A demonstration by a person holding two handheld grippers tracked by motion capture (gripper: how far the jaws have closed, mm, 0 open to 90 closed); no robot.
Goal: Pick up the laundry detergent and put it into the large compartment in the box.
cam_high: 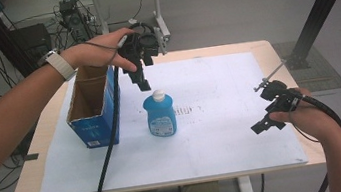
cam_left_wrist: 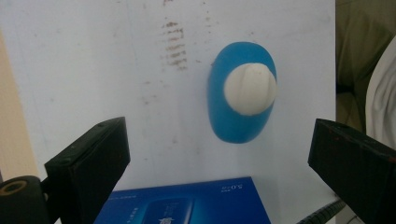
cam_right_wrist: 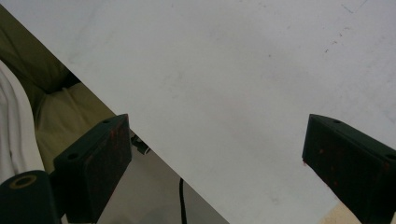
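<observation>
Nearest, the right gripper idles low at the table edge, jaws wide, nothing in them. Mid-table the bottle stands upright just beside the open box, not grabbed yet. Farther back, the left gripper hovers above its cap, jaws wide and empty, so I'd say pickup and boxing are both left.

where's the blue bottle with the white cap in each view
High view: blue plastic bottle with white cap stands mid-table, right of the blue cardboard box.
Left gripper view: seen from above, upper right of centre.
Right gripper view: not in it.
Shared landmark: the white board.
</observation>
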